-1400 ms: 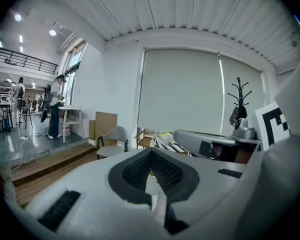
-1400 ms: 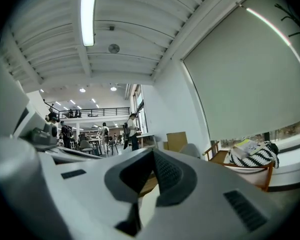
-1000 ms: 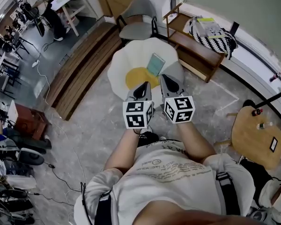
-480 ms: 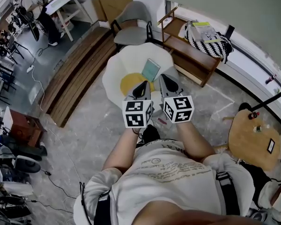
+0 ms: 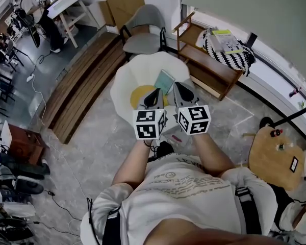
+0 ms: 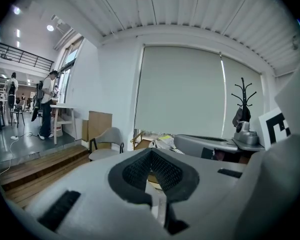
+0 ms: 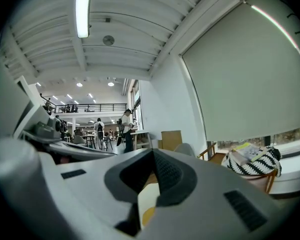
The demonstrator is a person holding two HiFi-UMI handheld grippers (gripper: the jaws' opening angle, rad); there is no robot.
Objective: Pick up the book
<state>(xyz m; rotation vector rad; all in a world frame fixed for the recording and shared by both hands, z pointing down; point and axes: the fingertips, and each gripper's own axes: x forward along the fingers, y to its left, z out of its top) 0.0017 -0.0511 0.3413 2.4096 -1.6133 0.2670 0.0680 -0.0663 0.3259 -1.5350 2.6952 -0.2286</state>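
Observation:
A thin teal book (image 5: 164, 80) lies on a white, wavy-edged low table (image 5: 123, 83) with a yellow round centre. Both grippers are held side by side, pointing across the table's near edge. My left gripper (image 5: 154, 93) is shut and empty, its tip over the yellow patch just short of the book. Shut and empty as well, my right gripper (image 5: 178, 86) has its tip beside the book's right edge. In the left gripper view (image 6: 151, 155) and the right gripper view (image 7: 152, 155) the pads meet, with only a sliver of table showing through. Neither gripper touches the book.
A grey chair (image 5: 145, 29) stands behind the table. To the right is a wooden bench (image 5: 209, 68) with a black-and-white striped bag (image 5: 229, 47). A round wooden side table (image 5: 273, 154) is at the far right, and a wooden step (image 5: 84, 80) at the left.
The person has stepped forward with both shut grippers. The table and book now sit closer to the gripper tips, which overlap the table's near part.

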